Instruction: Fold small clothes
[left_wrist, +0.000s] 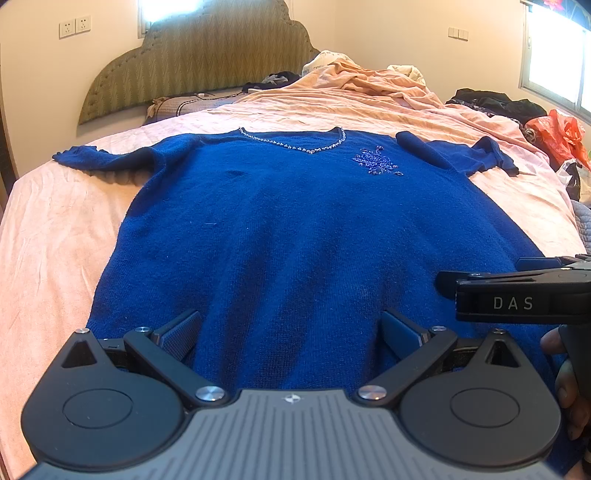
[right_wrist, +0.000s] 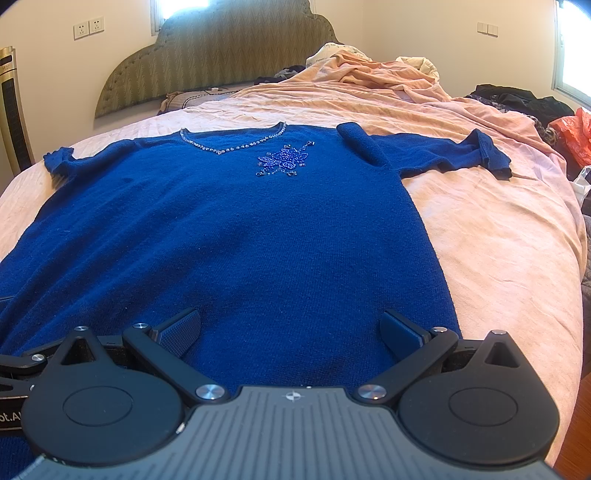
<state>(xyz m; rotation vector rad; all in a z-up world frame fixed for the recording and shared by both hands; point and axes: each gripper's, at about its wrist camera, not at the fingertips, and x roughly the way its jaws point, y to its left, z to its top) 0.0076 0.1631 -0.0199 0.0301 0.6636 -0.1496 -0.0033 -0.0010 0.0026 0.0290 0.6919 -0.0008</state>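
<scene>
Blue knit fabric is filling most of both views: we are looking at a short-sleeved sweater (left_wrist: 295, 229) lying flat, front side up, on a bed covered by a pink sheet (left_wrist: 59, 236), its hem nearest us and its neckline at the far end. A beaded trim (left_wrist: 295, 146) is running along the V-shaped neckline, and a beaded flower motif (right_wrist: 284, 159) is sitting on the chest just right of the neck. Both sleeves are lying spread out to the sides; the right sleeve (right_wrist: 436, 151) is showing a raised fold near the shoulder. We are holding the left gripper (left_wrist: 291, 336) over the near hem area with its fingers spread wide, nothing between them. The right gripper (right_wrist: 291, 334) is likewise hovering over the hem towards the right edge of the sweater, fingers wide apart and holding nothing. In the left wrist view the right gripper is appearing at the right edge, with a hand (left_wrist: 565, 373) partly visible around it. A crumpled peach blanket (left_wrist: 373, 83) is lying at the far end, in front of a padded green headboard (left_wrist: 199, 55). Dark clothes (left_wrist: 495, 103) and an orange plastic bag (left_wrist: 561, 134) are lying at the far right.
</scene>
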